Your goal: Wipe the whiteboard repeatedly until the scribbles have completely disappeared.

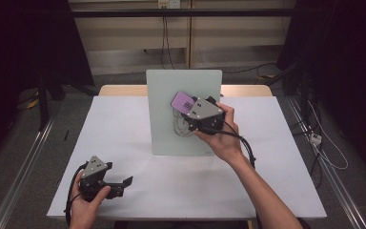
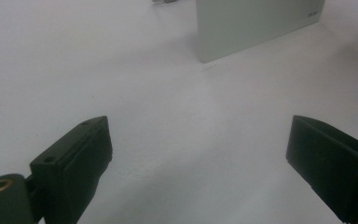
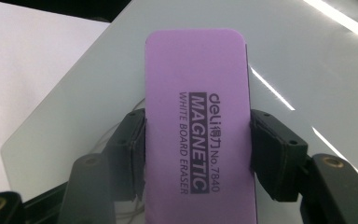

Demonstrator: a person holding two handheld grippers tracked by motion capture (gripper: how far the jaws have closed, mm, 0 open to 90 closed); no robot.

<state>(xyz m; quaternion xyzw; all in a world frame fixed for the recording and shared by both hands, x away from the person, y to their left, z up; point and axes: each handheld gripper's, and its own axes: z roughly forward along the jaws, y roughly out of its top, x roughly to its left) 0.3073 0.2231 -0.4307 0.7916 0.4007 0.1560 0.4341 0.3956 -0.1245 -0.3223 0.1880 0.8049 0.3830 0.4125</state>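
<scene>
A pale whiteboard (image 1: 171, 86) stands upright in the middle of the white table. My right gripper (image 1: 190, 110) is shut on a purple magnetic whiteboard eraser (image 1: 183, 101), holding it against the board's face. In the right gripper view the eraser (image 3: 198, 116) sits between both jaws, its printed label facing me, with the board (image 3: 307, 60) behind it. Faint pen marks (image 1: 178, 126) show on the board just below the eraser. My left gripper (image 1: 124, 183) rests low at the table's front left, open and holding nothing; its two fingertips (image 2: 81, 154) stand wide apart over bare table.
The white table sheet (image 1: 124, 129) spreads around the board. The board's lower corner (image 2: 256, 28) shows ahead in the left gripper view. Cables (image 1: 331, 157) lie on the floor at the right, and a metal rail (image 1: 24, 167) runs along the left.
</scene>
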